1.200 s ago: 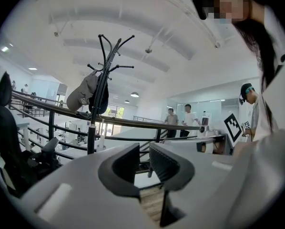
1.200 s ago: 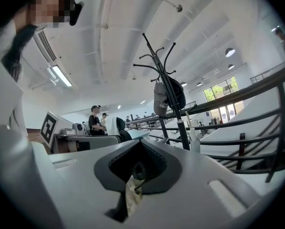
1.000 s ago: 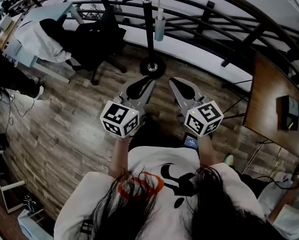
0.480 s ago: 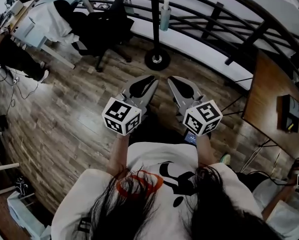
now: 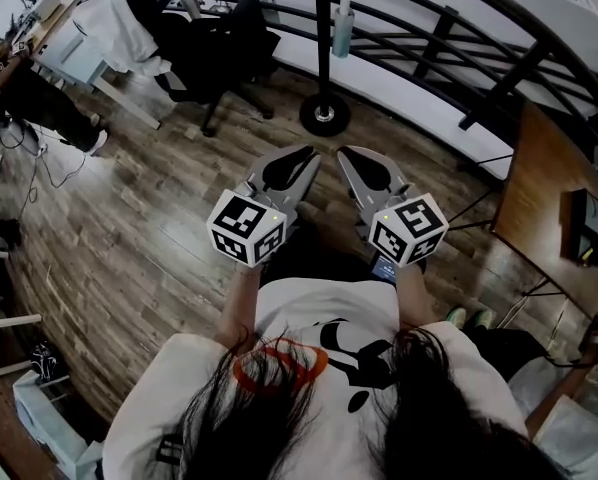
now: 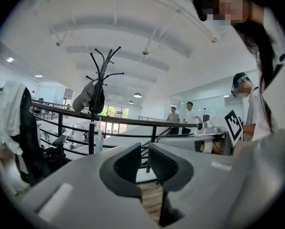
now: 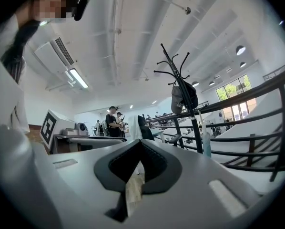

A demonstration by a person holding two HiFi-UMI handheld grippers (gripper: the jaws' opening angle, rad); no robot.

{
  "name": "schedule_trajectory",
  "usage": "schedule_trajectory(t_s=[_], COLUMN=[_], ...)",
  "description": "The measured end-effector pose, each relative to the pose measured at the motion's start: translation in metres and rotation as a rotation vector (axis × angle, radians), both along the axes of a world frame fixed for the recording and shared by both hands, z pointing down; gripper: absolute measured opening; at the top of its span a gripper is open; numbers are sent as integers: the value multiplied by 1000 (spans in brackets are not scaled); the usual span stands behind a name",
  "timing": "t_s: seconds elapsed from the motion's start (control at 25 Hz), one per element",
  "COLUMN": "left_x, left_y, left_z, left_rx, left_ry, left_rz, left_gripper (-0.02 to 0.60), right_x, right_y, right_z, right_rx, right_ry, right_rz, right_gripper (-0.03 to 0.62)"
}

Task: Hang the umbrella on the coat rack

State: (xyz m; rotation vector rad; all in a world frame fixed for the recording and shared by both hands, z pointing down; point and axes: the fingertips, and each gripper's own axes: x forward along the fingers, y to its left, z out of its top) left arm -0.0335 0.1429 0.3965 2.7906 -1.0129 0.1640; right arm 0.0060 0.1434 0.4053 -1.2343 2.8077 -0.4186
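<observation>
At about 10 o'clock in the head view, a black office chair (image 5: 219, 53) stands on the wood floor (image 5: 129, 218), with a white cloth (image 5: 129, 28) draped just beside it.

The left gripper (image 5: 301, 156) is held out in front of the person and points toward 12 o'clock. In the left gripper view its jaws stand a narrow slit apart (image 6: 145, 151), with nothing between them; only floor and railing show through the gap.

The coat rack (image 5: 324, 38) stands straight ahead at 12 o'clock, its round base on the floor just before the dark railing (image 5: 429, 28). In the left gripper view the rack (image 6: 97, 104) rises at about 10 o'clock, with a grey bag (image 6: 85, 97) hanging high on it.

A slim, pale teal shape that looks like the folded umbrella (image 5: 343, 20) hangs close against the pole at about 1 o'clock of the base. Its long axis runs vertically, parallel to the pole, with the lower end pointing at the floor. It shows low beside the pole in both gripper views (image 6: 99, 142) (image 7: 207, 146), well apart from either gripper.

The right gripper (image 5: 347, 154) also points toward 12 o'clock, close beside the left one. In its own view the jaw tips meet (image 7: 140, 144) and hold nothing. The rack (image 7: 185, 99) stands at 2 o'clock there.

A brown table (image 5: 539, 208) lies at 3 o'clock.
</observation>
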Motion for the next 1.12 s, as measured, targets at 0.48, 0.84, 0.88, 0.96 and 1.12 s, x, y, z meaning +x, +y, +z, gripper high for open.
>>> schedule_trajectory(t_s=[0.48, 0.84, 0.88, 0.96, 1.12], left_x=[-23, -40, -41, -46, -63], left_y=[10, -3, -7, -13, -29], left_z=[3, 4, 3, 0, -15], left_rx=[-13, -19, -19, -16, 13], left_ry=[1, 31, 31, 33, 39], left_rz=[-10, 53, 73, 109, 161], left_gripper=[44, 44, 44, 44, 44], right_x=[-30, -44, -46, -50, -58], right_y=[6, -6, -11, -21, -46], right_z=[4, 1, 1, 0, -11], right_rx=[-5, -13, -13, -12, 13], right_ry=[33, 50, 53, 60, 57], right_rz=[-32, 31, 49, 85, 150], right_gripper=[21, 21, 21, 21, 21])
